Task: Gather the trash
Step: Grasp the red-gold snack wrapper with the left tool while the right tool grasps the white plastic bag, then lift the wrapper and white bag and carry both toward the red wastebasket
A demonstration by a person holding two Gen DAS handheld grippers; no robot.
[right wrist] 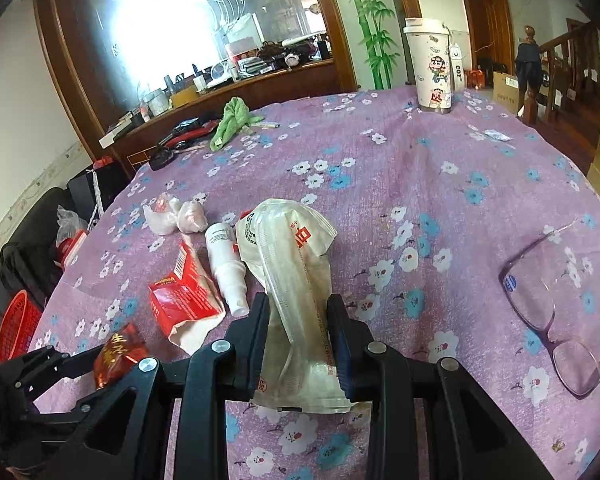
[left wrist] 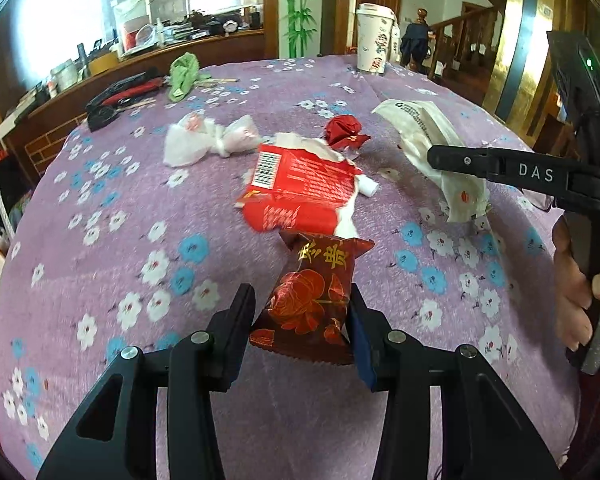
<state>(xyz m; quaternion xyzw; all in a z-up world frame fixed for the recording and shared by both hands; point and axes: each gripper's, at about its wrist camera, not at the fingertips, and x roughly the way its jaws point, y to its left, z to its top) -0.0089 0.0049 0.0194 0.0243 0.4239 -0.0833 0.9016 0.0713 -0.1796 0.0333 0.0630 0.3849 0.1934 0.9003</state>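
my left gripper (left wrist: pixel 300 312) is clamped on a dark red snack packet (left wrist: pixel 310 300), just above the near edge of the tabletop (left wrist: pixel 100 280). my right gripper (right wrist: pixel 298 320) is clamped on a crumpled white wrapper (right wrist: pixel 296 280). between them a torn red carton (left wrist: pixel 296 192) lies on the cloth, and glasses (right wrist: pixel 556 308) lie near the right edge.

Counts on the table:
- Two grippers: left gripper (left wrist: pixel 302 304), right gripper (right wrist: pixel 298 312).
- One dark red wrapper (left wrist: pixel 310 300).
- One clear bag (right wrist: pixel 296 280).
- One torn red packet (left wrist: pixel 300 188).
- One red crumple (left wrist: pixel 344 130).
- One white wad (left wrist: pixel 208 140).
- One spray bottle (right wrist: pixel 226 264).
- One cup (right wrist: pixel 430 68).
- One pair of glasses (right wrist: pixel 556 308).
- One green cloth (right wrist: pixel 232 120).
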